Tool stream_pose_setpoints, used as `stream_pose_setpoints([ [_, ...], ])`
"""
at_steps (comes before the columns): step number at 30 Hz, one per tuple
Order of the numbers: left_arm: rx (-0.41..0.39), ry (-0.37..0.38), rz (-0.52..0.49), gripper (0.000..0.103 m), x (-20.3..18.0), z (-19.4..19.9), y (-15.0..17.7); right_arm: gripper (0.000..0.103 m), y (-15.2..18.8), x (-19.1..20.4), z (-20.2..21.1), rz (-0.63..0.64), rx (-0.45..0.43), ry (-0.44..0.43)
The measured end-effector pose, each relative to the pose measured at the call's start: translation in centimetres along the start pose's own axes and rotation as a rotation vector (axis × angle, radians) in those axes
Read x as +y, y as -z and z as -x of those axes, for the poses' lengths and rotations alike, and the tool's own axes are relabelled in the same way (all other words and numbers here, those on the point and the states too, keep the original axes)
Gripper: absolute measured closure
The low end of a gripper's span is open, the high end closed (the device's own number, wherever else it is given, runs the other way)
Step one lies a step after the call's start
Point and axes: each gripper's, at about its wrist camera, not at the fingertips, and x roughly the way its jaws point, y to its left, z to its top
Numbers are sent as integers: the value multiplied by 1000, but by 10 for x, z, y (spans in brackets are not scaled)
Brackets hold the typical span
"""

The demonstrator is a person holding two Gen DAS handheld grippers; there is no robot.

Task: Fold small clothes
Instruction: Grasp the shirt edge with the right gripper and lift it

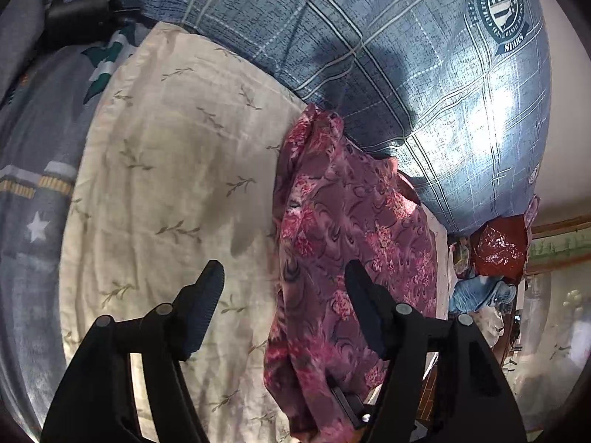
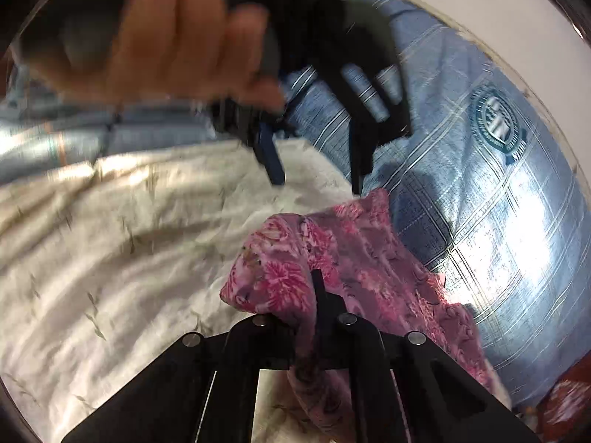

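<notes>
A pink and purple floral garment [image 1: 343, 229] lies bunched along the right side of a cream leaf-print sheet [image 1: 166, 170]. My left gripper [image 1: 284, 277] is open above the sheet, its right finger over the garment's edge. In the right wrist view my right gripper [image 2: 314, 288] is shut on a fold of the floral garment [image 2: 354, 258] and lifts it. The left gripper [image 2: 317, 177] shows there too, open, held by a hand [image 2: 177, 29], its tips near the garment's far corner.
A big blue plaid pillow [image 1: 443, 74] with a round emblem lies right behind the garment. A grey star-print blanket [image 1: 33, 184] lies left of the sheet. A red bag [image 1: 498, 247] and loose clothes sit at the far right.
</notes>
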Motion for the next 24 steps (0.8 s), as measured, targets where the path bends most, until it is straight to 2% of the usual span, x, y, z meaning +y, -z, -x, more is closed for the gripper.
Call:
stream_pose_setpoints([
  [3, 47, -6, -19, 32, -13, -24, -13, 97, 3, -16, 14, -61, -49, -11],
  [6, 70, 4, -33, 33, -28, -44, -23, 97, 5, -20, 20, -88, -59, -33],
  [7, 66, -6, -49, 36, -36, -49, -24, 97, 7, -22, 21, -96, -59, -44],
  [8, 61, -9, -63, 56, -42, -51, -24, 97, 8, -23, 20, -100, -59, -51],
  [9, 61, -20, -88, 71, -50, -54, -24, 97, 9, -25, 21, -106, -64, -59],
  [10, 54, -51, -115, 93, -58, -56, -22, 97, 9, -28, 19, -111, -69, -65],
  [13, 8, -89, -153, 93, -73, -49, -17, 97, 13, -40, 22, -156, -77, -86],
  [17, -53, -78, -163, 94, -95, -32, -8, 97, 18, -61, 33, -230, -93, -108],
  [24, -85, -65, -192, 94, -144, -27, 2, 97, 48, -104, 63, -389, -89, -100],
])
